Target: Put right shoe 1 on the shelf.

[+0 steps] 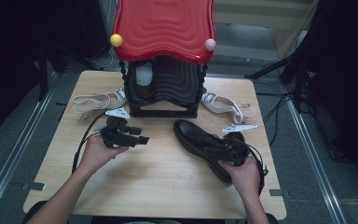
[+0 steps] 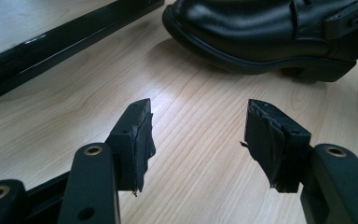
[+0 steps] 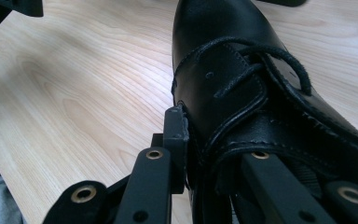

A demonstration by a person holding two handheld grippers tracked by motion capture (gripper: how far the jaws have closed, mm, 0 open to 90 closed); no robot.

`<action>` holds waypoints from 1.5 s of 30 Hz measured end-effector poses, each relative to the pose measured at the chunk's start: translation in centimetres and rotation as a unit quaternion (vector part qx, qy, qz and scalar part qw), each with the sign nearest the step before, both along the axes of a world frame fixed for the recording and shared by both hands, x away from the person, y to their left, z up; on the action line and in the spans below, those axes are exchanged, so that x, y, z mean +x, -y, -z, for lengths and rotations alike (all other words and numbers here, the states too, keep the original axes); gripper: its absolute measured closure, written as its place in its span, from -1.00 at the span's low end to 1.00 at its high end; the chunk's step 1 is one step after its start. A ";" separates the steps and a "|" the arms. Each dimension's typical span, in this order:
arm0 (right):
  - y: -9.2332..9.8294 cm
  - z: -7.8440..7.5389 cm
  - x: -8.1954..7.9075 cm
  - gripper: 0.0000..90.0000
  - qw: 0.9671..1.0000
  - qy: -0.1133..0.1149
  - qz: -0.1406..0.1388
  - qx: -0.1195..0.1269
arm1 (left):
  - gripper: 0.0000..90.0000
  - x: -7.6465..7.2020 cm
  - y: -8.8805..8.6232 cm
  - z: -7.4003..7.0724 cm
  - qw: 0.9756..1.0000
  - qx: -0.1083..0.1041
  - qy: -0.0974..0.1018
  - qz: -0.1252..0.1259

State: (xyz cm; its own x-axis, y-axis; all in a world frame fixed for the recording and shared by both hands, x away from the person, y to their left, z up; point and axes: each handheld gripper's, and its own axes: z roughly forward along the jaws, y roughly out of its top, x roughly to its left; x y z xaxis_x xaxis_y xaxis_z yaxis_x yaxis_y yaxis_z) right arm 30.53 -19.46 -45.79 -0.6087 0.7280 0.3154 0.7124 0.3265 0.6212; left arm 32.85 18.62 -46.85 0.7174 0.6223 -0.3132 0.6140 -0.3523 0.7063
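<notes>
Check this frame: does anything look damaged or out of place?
Yes. The black padding on the left gripper fingers looks frayed and peeling at the edges. Also, the two pale sandals lie split either side of the black rack.

Glossy black shoe [image 1: 200, 140] on pale woodgrain table [image 1: 168, 177]; at twelve o'clock, black stand [image 1: 163, 88] with red wavy roof [image 1: 164, 25]; beige sandals [image 1: 98, 100].

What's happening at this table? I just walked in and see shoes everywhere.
A person works two handheld grippers. The right gripper is clamped on the side of a black lace-up shoe on the wooden table. The left gripper hovers open and empty nearby. Two pale sandals flank a red-roofed black stand.
</notes>
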 end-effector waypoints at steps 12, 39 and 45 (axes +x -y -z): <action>-4.4 0.2 1.4 0.77 0.999 -0.002 -0.054 -0.003 | -0.02 -0.6 -0.6 0.2 1.000 -0.001 0.001 -0.014; -10.8 1.5 2.8 0.58 0.996 0.005 -0.085 0.010 | 0.90 -0.3 0.8 1.6 1.000 0.016 0.013 -0.002; -10.0 0.9 2.4 0.48 0.995 0.004 -0.095 0.010 | 0.91 -0.3 0.8 1.5 1.000 0.014 0.016 0.001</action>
State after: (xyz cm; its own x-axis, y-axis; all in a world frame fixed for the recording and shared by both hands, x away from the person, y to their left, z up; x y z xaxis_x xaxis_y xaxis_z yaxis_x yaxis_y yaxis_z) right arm 32.89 -9.46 -46.74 -0.7379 0.5927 0.3228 0.6336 0.4435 0.6339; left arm 32.54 17.79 -48.37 0.7279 0.6291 -0.2726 0.5902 -0.3727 0.7161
